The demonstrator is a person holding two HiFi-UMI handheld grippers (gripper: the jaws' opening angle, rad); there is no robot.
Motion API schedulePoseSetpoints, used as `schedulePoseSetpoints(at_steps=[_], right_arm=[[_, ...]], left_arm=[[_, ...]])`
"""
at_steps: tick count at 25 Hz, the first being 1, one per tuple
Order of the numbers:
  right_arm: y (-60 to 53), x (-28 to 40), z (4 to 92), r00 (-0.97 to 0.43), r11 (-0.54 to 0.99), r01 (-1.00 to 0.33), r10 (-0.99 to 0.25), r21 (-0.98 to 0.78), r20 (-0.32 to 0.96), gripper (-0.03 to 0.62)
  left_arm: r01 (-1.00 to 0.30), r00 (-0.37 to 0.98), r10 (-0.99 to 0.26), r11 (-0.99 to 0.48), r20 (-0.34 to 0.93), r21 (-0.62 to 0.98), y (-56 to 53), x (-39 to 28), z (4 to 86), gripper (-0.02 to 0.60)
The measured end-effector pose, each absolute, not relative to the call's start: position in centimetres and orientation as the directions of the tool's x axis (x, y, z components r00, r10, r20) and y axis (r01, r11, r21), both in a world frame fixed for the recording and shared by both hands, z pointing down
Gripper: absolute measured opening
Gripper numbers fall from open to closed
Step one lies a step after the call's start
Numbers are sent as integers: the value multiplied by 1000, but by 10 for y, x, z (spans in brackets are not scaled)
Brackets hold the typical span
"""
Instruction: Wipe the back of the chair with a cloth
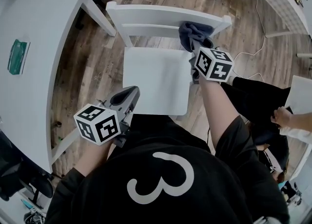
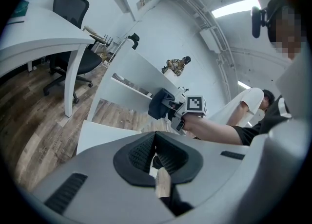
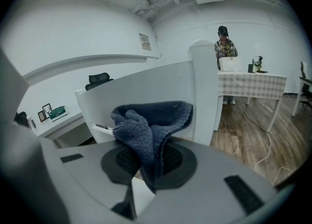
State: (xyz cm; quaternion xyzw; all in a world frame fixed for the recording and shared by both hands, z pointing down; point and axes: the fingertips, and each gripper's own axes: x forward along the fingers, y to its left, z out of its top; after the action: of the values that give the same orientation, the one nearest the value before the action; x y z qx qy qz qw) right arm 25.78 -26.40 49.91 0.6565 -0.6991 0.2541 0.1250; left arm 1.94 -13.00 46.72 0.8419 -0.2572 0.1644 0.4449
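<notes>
Head view, steeply down over a wood-plank floor [image 1: 83, 72]: a white table [image 1: 39, 38] fills the 9 o'clock side, and a white chair [image 1: 156, 79] stands at 12 o'clock, its seat toward the person and its back rail [image 1: 156, 13] on the far side. The left gripper [image 1: 129, 94] is held low at 7 o'clock, just off the seat's near left corner; the left gripper view shows its jaws pressed together with nothing between them. The right gripper [image 1: 196, 52] reaches out at 1 o'clock to the right end of the back rail, and the right gripper view shows its jaws clamped on a dark blue knitted cloth [image 3: 156, 121]. That cloth is bunched against the top of the rail, just beside the right-hand post. A small green object [image 1: 18, 56] lies flat on the table at 9 o'clock, well apart from the chair.
</notes>
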Motion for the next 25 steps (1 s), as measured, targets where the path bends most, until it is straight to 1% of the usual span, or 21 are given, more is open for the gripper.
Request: schedulePoseSetpoints(at_steps=[5,8,14,25], right_arm=[[-254,287,501,-94,-28,-973,-858,-228,504,52],[-252,294,500,-104,-17,-973,-860,-231,500,52],[-250,298,502,-140,14,-967,-864,-254,483,52],[-230,287,502,-182,15,-936,-875,-351,448,52]], left_arm=[[-582,811,-280,-466,514,666,-118,40,470,14],[-579,814,-272,-465,514,670,-111,53,472,14],[-584,811,-281,-449,513,676,-96,69,476,14],[-600,800,-280,-408,532,688,-88,67,496,14]])
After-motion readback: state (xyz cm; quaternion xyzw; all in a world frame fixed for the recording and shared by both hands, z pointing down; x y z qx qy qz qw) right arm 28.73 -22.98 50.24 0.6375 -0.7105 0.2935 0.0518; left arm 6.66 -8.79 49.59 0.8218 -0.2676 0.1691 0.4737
